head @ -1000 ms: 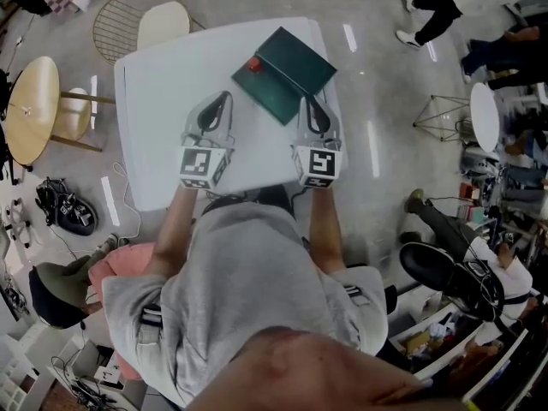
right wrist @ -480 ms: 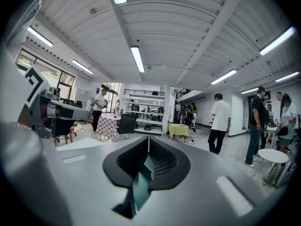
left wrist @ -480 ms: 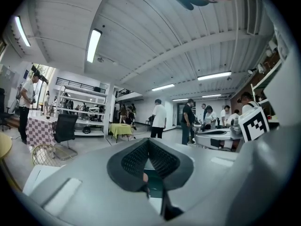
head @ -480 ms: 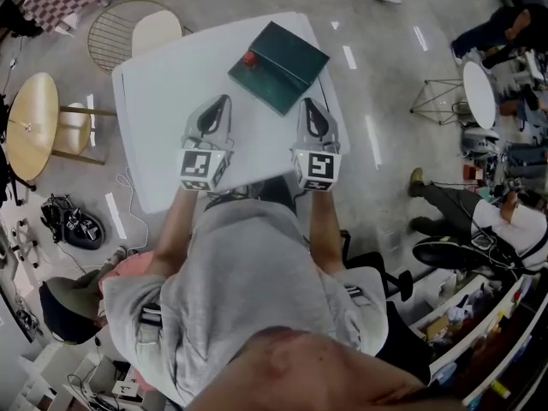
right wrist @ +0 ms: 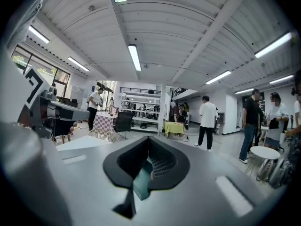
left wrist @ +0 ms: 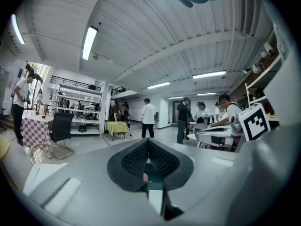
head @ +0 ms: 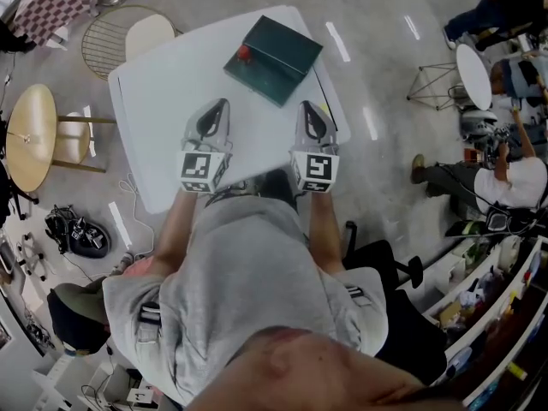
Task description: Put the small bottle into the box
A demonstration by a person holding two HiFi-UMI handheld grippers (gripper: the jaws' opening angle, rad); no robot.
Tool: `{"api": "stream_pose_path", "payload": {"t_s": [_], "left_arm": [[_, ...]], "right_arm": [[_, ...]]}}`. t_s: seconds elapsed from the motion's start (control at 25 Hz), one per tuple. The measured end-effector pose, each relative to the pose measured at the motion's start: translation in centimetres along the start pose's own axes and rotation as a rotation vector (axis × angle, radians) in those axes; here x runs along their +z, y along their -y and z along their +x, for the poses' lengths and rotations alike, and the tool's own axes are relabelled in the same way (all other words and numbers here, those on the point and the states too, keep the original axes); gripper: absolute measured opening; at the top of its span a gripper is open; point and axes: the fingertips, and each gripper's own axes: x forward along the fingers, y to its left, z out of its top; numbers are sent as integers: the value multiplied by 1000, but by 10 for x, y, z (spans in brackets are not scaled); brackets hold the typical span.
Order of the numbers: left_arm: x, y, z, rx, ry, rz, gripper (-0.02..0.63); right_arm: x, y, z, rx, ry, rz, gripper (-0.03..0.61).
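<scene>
A dark green box (head: 276, 58) lies closed, at an angle, at the far side of the white table (head: 163, 101). A small bottle with a red top (head: 244, 54) stands against the box's left edge. My left gripper (head: 224, 104) and right gripper (head: 306, 106) hover side by side over the near half of the table and point at the box, short of it. Both are shut with nothing between the jaws. In the left gripper view the box (left wrist: 153, 174) shows below the closed tips (left wrist: 148, 141). The right gripper view shows the box (right wrist: 140, 181) below its own tips (right wrist: 148, 139).
A wire chair with a cream seat (head: 137, 34) stands beyond the table's far left corner. A round wooden table (head: 30, 122) is to the left. People and a small round white table (head: 475, 68) are to the right. Bags lie on the floor at the left (head: 81, 229).
The table and box sit a little higher and further left in the head view. Both grippers keep their places over the near half of the table.
</scene>
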Motion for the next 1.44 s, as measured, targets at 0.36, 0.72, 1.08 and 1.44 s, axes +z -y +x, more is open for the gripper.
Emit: {"api": "stream_pose_path", "payload": {"t_s": [0.36,0.72,1.08,1.44], "left_arm": [[-8,-1,-7,-9,-10,4,11],[-6,-3,-5,-19,-5,-5,11],[-2,9,-6,-20,2,0,11],[-2,6,-7,-17,-3,-4,11]], "right_arm": [[-7,-7,-7,-7,-18,9,3],[-7,-11,-4,-5,-22,3,3],[-5,-5,-14,-2,-15,-3,3],[0,-8,-11,4,-8,-1,3]]}}
